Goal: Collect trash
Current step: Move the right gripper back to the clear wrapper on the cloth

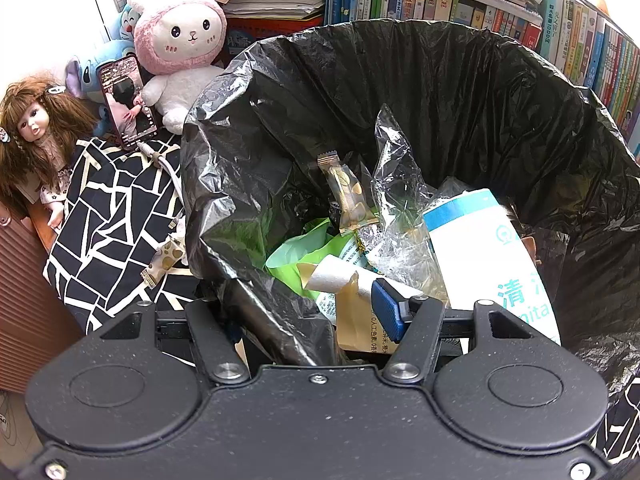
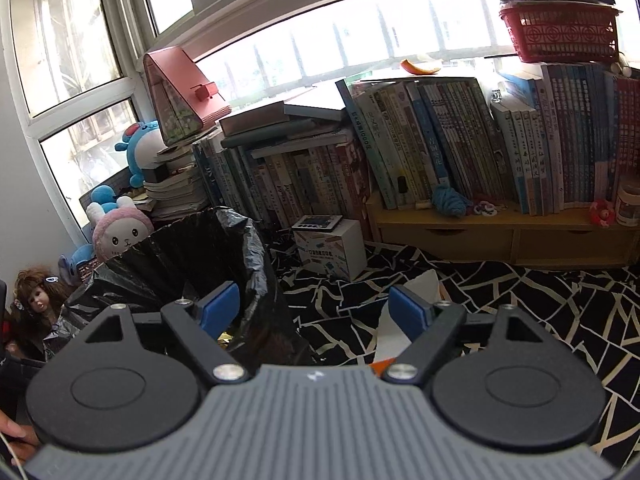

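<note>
A trash bin lined with a black bag [image 1: 460,92] fills the left wrist view, holding wrappers, clear plastic and a white-and-blue package [image 1: 492,256]. My left gripper [image 1: 304,312] straddles the near rim. Its right blue pad [image 1: 386,308] is inside and its left finger is hidden behind the bag, so it looks shut on the rim. A small wrapper [image 1: 164,260] lies on the patterned cloth outside the bin. In the right wrist view my right gripper [image 2: 314,306] stands open and empty, just right of the bin [image 2: 180,256]. White paper trash [image 2: 424,284] lies on the cloth behind its right pad.
Plush toys [image 1: 180,36], a doll [image 1: 36,128] and a phone [image 1: 128,100] on a cable crowd the left. Rows of books [image 2: 440,140] on a low wooden shelf [image 2: 500,236] and a small white box [image 2: 332,248] line the back. A hand [image 2: 12,432] shows at lower left.
</note>
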The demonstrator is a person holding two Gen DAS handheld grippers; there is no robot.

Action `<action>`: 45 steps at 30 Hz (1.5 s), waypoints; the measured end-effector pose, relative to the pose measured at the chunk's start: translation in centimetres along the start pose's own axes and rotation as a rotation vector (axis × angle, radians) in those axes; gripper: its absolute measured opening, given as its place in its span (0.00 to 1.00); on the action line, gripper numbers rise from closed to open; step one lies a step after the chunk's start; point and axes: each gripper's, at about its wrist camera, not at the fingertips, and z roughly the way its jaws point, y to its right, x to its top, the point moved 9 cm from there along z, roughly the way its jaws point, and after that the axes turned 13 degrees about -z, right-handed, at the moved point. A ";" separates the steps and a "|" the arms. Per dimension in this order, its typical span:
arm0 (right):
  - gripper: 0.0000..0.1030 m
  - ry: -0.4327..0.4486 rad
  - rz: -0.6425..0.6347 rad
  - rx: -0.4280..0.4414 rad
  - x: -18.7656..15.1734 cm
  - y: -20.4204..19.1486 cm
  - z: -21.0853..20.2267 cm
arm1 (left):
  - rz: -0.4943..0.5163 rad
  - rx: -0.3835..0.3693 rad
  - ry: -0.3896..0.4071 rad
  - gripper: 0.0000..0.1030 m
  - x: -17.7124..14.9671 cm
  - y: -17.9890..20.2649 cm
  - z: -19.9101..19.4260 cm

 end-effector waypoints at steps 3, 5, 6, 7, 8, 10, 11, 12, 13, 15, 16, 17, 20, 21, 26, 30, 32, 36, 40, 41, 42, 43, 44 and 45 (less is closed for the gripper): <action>0.87 -0.018 0.007 -0.014 -0.8 0.5 0.1 | 0.000 0.000 0.000 0.57 0.0 0.0 0.0; 0.87 -0.030 0.011 -0.021 -1.2 0.7 0.3 | 0.000 0.001 0.000 0.57 0.0 0.0 0.0; 0.87 -0.036 0.012 -0.023 -1.4 0.8 0.5 | 0.000 0.001 0.000 0.57 0.0 0.0 0.0; 0.87 -0.041 0.013 -0.026 -1.6 0.9 0.6 | 0.000 0.001 0.000 0.57 0.0 0.0 0.0; 0.87 -0.048 0.014 -0.030 -1.9 1.0 0.7 | 0.000 0.001 0.000 0.57 0.0 0.0 0.0; 0.87 -0.064 0.016 -0.038 -2.5 1.2 1.1 | 0.000 0.001 0.000 0.57 0.0 0.0 0.0; 0.87 -0.072 0.018 -0.042 -2.9 1.4 1.3 | 0.000 0.001 0.000 0.57 0.0 0.0 0.0; 0.87 -0.082 0.020 -0.048 -3.4 1.5 1.5 | 0.000 0.001 0.000 0.58 0.0 0.0 0.0; 0.87 -0.094 0.022 -0.053 -4.0 1.7 1.7 | 0.000 0.001 0.000 0.58 0.0 0.0 0.0; 0.87 -0.122 0.024 -0.062 -5.2 2.0 2.3 | 0.000 0.001 0.000 0.57 0.0 0.0 0.0; 0.87 -0.137 0.023 -0.066 -5.8 2.1 2.5 | 0.000 0.001 0.000 0.57 0.0 0.0 0.0; 0.87 -0.152 0.020 -0.071 -6.5 2.1 2.7 | 0.001 0.001 0.000 0.58 0.0 0.0 0.0; 0.87 -0.199 0.015 -0.081 -8.6 2.2 3.4 | 0.001 0.002 0.000 0.57 0.0 0.0 0.0; 0.87 -0.214 0.013 -0.084 -9.3 2.2 3.7 | 0.001 0.001 0.000 0.57 0.0 0.0 0.0; 0.87 -0.281 -0.001 -0.093 -12.2 2.1 4.8 | 0.007 0.004 0.001 0.58 0.1 0.0 0.0; 0.87 -0.327 -0.023 -0.094 -14.4 1.8 5.5 | 0.010 0.005 0.001 0.57 0.1 0.0 0.0; 0.87 -0.348 -0.034 -0.088 -15.4 1.5 5.7 | 0.011 0.005 0.002 0.57 0.1 0.0 0.0; 0.87 -0.378 -0.057 -0.082 -16.7 1.1 6.1 | 0.011 0.005 0.002 0.57 0.1 0.0 0.0; 0.87 -0.385 -0.076 -0.061 -17.1 0.4 6.6 | 0.011 0.006 0.002 0.57 0.1 0.0 0.0; 0.87 -0.383 -0.086 -0.049 -17.0 0.0 6.8 | 0.012 0.006 0.002 0.57 0.1 0.0 0.0; 0.87 -0.382 -0.104 -0.035 -17.0 -0.5 7.0 | 0.012 0.007 0.002 0.57 0.1 0.0 0.0; 0.87 -0.382 -0.126 -0.020 -16.9 -1.0 7.2 | 0.013 0.008 0.003 0.57 0.1 0.0 0.0; 0.86 -0.382 -0.150 -0.006 -16.8 -1.6 7.5 | 0.014 0.009 0.004 0.57 0.1 0.0 -0.1; 0.85 -0.384 -0.175 0.008 -16.8 -2.2 7.9 | 0.018 0.011 0.005 0.57 0.1 0.1 -0.1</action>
